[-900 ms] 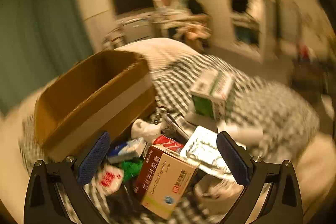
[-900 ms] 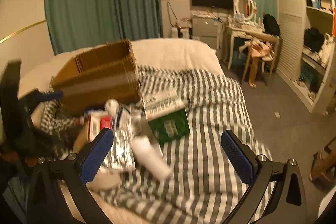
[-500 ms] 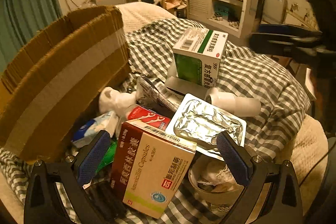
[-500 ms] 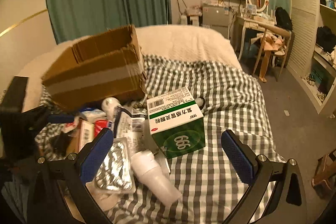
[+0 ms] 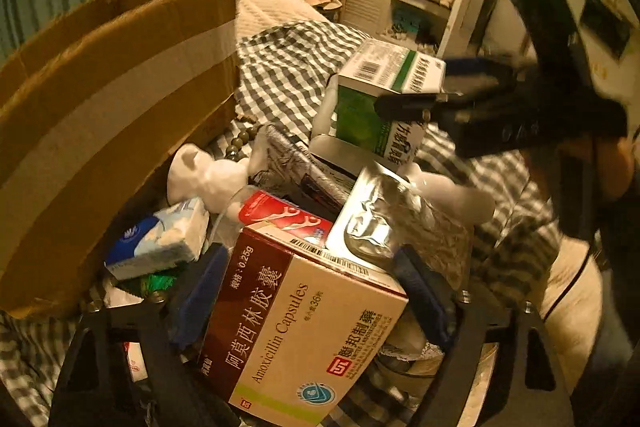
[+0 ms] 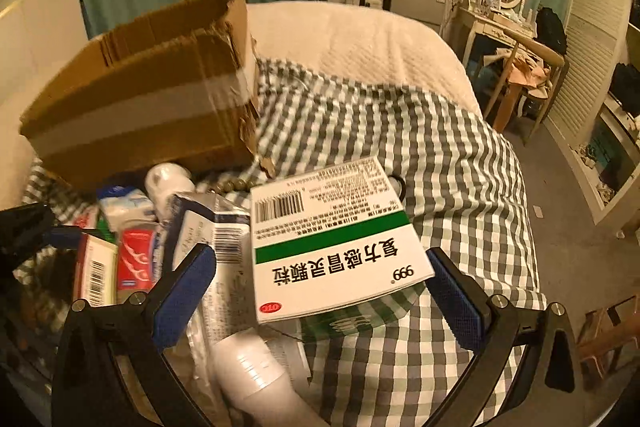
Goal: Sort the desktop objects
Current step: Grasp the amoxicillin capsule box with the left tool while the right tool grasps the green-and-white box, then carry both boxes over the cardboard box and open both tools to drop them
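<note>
A brown and cream Amoxicillin box [image 5: 304,327] lies at the front of a pile on the checked cloth [image 6: 400,131]. My left gripper [image 5: 310,301] has a blue pad against each long side of it. A green and white 999 medicine box [image 6: 332,251] stands further right. My right gripper [image 6: 320,299] stands open astride it, with a gap at the left pad. The right gripper's black frame [image 5: 500,115] reaches over that 999 box [image 5: 380,99]. A taped cardboard box [image 5: 100,99] with an open top stands behind the pile.
The pile holds a tissue pack [image 5: 160,243], a red floss pack [image 5: 284,215], a foil blister sheet [image 5: 384,219], a white bottle [image 6: 248,367], a white figurine [image 5: 204,175] and beads [image 5: 240,143]. The cloth covers a bed; shelves and a dresser stand beyond.
Both grippers dropped in closer to the pile. The left pads narrowed onto the Amoxicillin box. The right gripper came down over the 999 box at the same width.
</note>
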